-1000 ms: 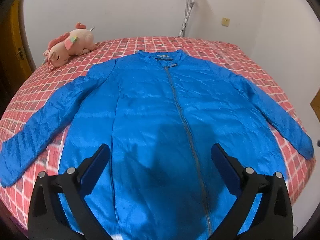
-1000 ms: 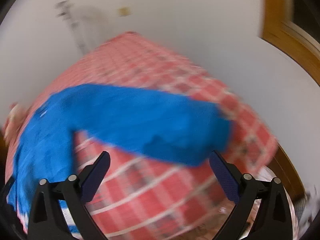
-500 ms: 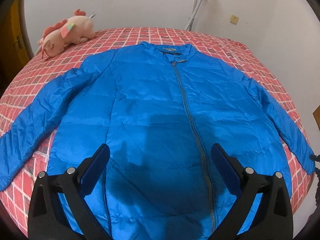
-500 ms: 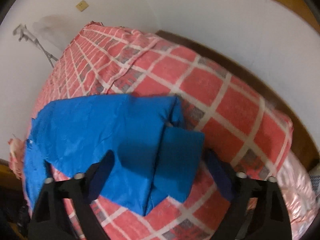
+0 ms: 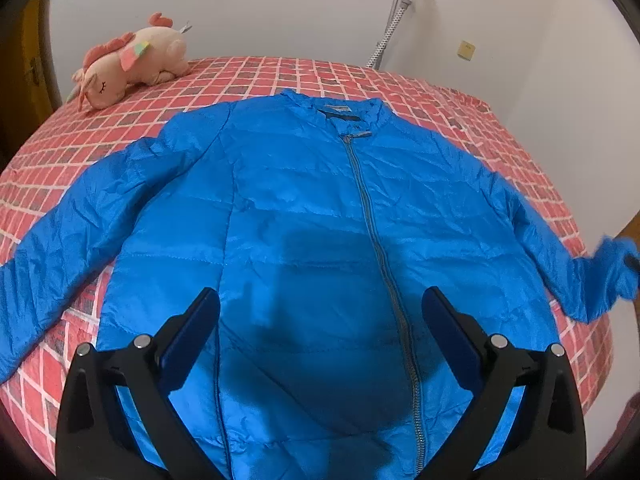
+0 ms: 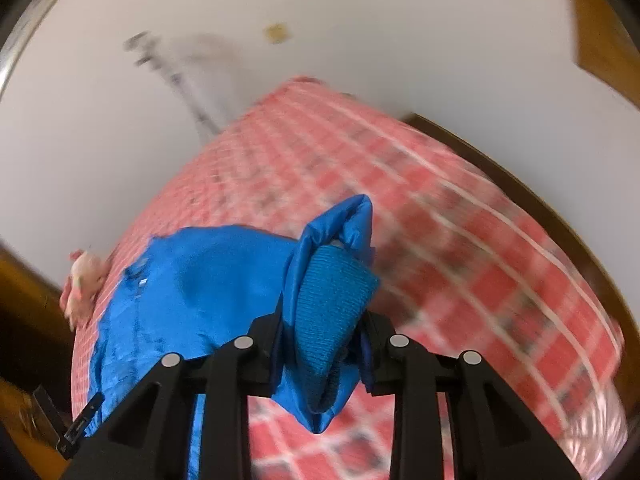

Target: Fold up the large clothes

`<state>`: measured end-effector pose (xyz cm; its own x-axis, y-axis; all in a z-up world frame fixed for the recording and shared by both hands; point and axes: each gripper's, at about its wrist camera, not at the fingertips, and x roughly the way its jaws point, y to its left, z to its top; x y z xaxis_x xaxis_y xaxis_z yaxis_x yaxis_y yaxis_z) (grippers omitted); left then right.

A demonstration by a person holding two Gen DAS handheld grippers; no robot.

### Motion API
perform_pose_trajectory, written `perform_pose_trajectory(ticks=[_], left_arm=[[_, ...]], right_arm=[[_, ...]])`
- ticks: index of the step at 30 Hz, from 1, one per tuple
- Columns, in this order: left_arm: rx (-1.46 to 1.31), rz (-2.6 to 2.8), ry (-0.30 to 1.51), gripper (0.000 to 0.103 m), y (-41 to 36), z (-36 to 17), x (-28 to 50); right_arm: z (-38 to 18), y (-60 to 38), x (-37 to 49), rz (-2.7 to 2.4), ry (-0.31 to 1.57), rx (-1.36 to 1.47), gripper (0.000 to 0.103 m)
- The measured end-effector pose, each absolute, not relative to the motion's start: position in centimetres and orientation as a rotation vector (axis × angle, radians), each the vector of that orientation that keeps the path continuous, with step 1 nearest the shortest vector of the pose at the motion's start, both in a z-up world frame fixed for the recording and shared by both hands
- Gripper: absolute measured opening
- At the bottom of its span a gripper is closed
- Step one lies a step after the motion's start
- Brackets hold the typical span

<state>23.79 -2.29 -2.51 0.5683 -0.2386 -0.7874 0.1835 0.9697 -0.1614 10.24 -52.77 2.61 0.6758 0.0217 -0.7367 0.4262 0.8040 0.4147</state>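
- We see the blue zip-up jacket [image 5: 304, 240] spread face up on the bed [image 5: 256, 76], zipped, collar at the far end, hem nearest us.
- No fold is laid yet: the body lies flat and the left sleeve [image 5: 52, 248] stretches out to the left.
- Our right hand-held gripper [image 6: 320, 344] has just been closing and now pinches the right sleeve cuff [image 6: 332, 300], lifted off the bed at the right edge.
- Our left hand-held gripper [image 5: 320, 308] hangs wide over the hem, holding nothing.
- We judge the task barely begun: both sleeves and the body remain to fold.
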Motion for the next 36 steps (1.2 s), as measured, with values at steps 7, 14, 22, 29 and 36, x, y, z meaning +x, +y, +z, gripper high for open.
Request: perform_pose_trajectory(ticks=[7, 14, 22, 29, 36], left_arm=[[-0.056, -0.219, 0.941, 0.1, -1.3, -1.3, 25.5], [-0.036, -0.212, 0.953, 0.1, -0.7, -1.2, 28.2], [-0.059, -0.229, 0.99, 0.1, -0.6, -2.0, 30.2], [-0.064, -0.28, 1.025, 0.1, -2.9, -2.1, 31.7], [-0.031, -0.437, 1.145, 0.099, -10.3, -4.5, 34.0]], right_arm=[[4.3, -42.3, 20.5, -0.107, 0.836, 0.39, 0.029], [1.1, -33.5, 28.1, 0.046, 0.922, 0.263, 0.029], [-3.0, -29.4, 31.4, 0.313, 1.04, 0.31, 0.042], [-0.8, -32.1, 28.2, 0.439, 0.937, 0.386, 0.052], [0.0, -38.3, 26.7, 0.16, 0.837, 0.379, 0.052]])
